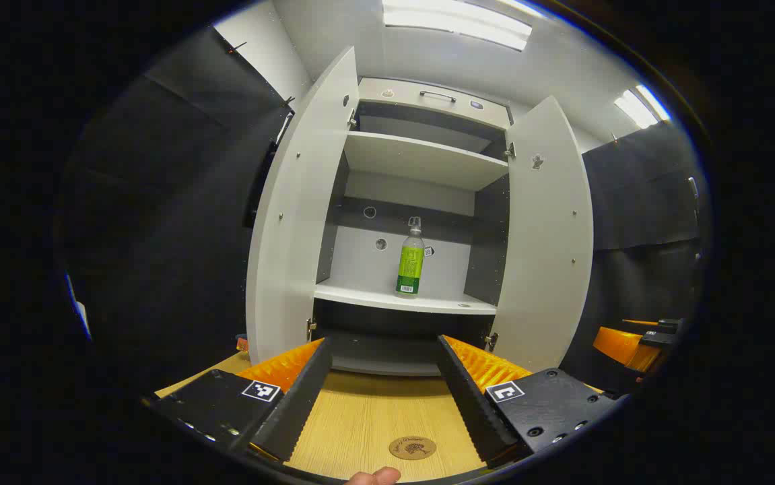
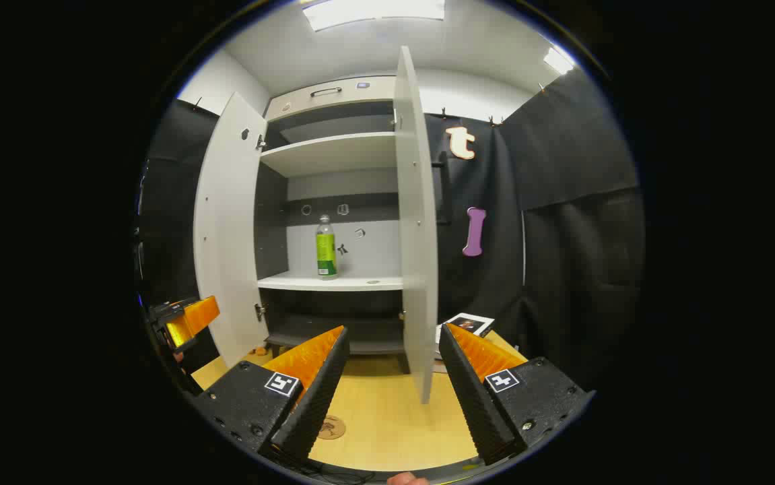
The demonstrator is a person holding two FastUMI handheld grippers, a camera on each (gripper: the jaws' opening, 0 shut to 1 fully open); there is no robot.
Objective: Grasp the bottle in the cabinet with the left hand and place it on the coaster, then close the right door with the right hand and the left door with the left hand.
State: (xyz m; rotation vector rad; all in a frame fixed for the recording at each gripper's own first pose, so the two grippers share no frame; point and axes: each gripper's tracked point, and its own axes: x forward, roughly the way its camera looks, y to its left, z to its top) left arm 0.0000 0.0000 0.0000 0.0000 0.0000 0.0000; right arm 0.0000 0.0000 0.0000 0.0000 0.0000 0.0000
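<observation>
A clear bottle [image 1: 411,259] with a green label stands upright on the cabinet's middle shelf [image 1: 404,300]; the right gripper view has the bottle [image 2: 325,248] too. Both cabinet doors stand open: the left door [image 1: 296,222] and the right door [image 1: 545,236], whose edge [image 2: 416,222] faces the right gripper. A round brown coaster [image 1: 413,447] lies on the wooden table between my left gripper's fingers, also the coaster [image 2: 330,427] by the right gripper's left finger. My left gripper [image 1: 384,350] is open and empty, well short of the cabinet. My right gripper [image 2: 394,337] is open and empty.
The wooden table [image 1: 374,411] runs up to the cabinet's base. A small printed card [image 2: 468,323] lies on the table right of the right door. Black cloth walls close in both sides. The right gripper [image 1: 636,340] shows at the right edge; the left gripper [image 2: 182,320] shows at the left.
</observation>
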